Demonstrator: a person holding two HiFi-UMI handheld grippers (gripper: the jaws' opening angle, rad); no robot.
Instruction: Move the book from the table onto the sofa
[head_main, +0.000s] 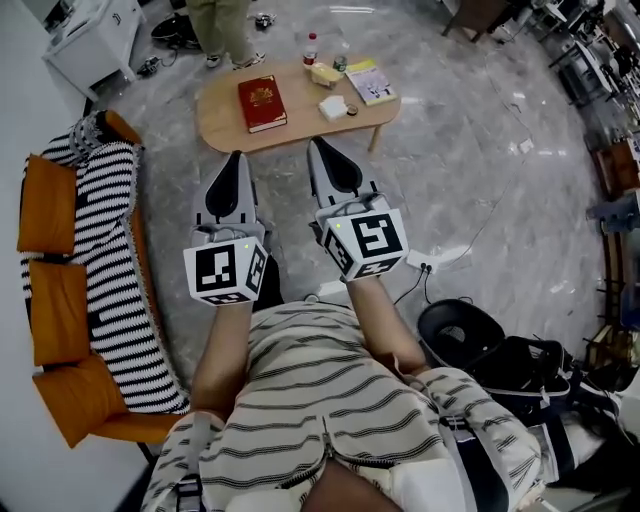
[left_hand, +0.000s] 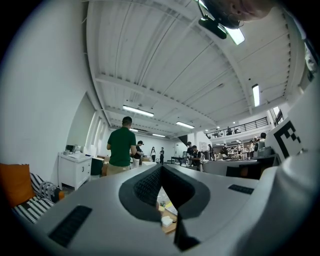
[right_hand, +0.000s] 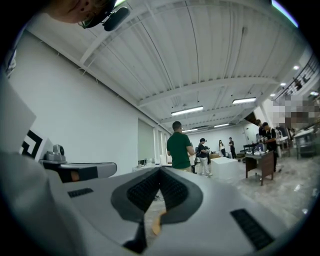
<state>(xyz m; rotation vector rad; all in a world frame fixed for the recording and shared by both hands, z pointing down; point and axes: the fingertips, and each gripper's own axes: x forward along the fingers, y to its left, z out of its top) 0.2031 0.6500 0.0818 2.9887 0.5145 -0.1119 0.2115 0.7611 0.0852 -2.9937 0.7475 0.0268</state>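
The red book (head_main: 262, 103) lies flat on the low oval wooden table (head_main: 222, 122), towards its left end, and neither tool touches it; the left gripper (head_main: 237, 156) and the right gripper (head_main: 313, 143) are held out level, side by side in front of the person, their tips close to the table's near edge; both pairs of jaws are pressed together with nothing between them, as each gripper view makes plain; the sofa (head_main: 105, 250), draped in a black-and-white striped throw with orange cushions (head_main: 48, 205) along its back, stands off to the person's left, apart from the table; further along the tabletop sit a yellow booklet (head_main: 371, 80), a small white box (head_main: 333, 107) and a bottle (head_main: 310, 48); beyond the table a bystander in a green shirt (left_hand: 122, 145) stands with back turned.
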